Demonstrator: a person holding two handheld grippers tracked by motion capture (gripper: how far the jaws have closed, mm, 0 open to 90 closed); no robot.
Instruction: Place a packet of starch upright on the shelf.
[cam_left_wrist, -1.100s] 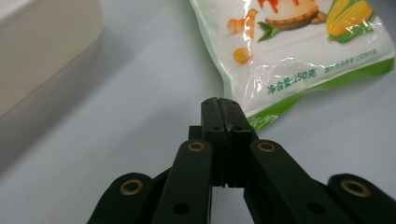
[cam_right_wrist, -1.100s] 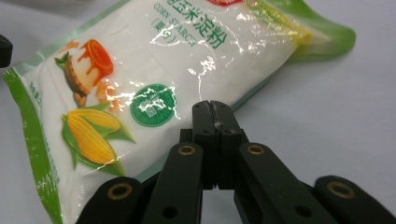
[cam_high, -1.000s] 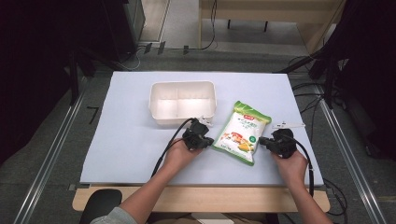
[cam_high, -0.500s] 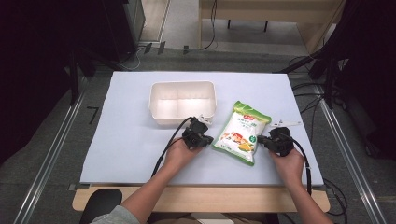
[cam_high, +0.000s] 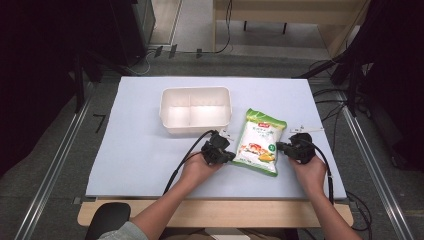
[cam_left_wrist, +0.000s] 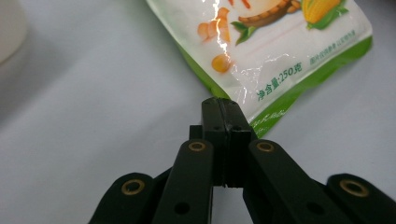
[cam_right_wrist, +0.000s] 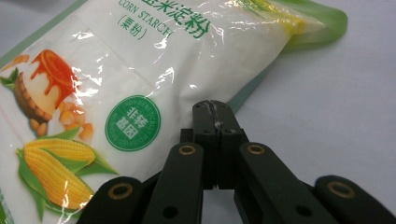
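On the pale blue table cover (cam_high: 140, 150) lies a green and white bag of corn starch (cam_high: 259, 141), flat on its back, just to the right of the white divided container (cam_high: 196, 108) and a little nearer to the person than it. Seen from the high view, the left gripper (cam_high: 226, 153) sits at the left edge of the bag and the right gripper (cam_high: 281, 146) at its right edge, so the bag is between the two, and each gripper is held by a hand that comes from the bottom edge. From this height I cannot tell if the tips touch the bag. The left gripper view (cam_left_wrist: 223, 103) gives more detail: its two black jaws are pressed together with nothing between them, and the tips stand just at the lower green border of the bag (cam_left_wrist: 275, 56), where the small weight print is readable. The container shows there as a blurred white corner (cam_left_wrist: 10, 28) at the top left. The right gripper view (cam_right_wrist: 211, 106) shows its jaws also closed on nothing, the tips at the bag's edge beside the round green stamp (cam_right_wrist: 132, 123), with the corn cob picture and the words "CORN STARCH" clear on the bag (cam_right_wrist: 163, 56), which the high view is too far away to show.
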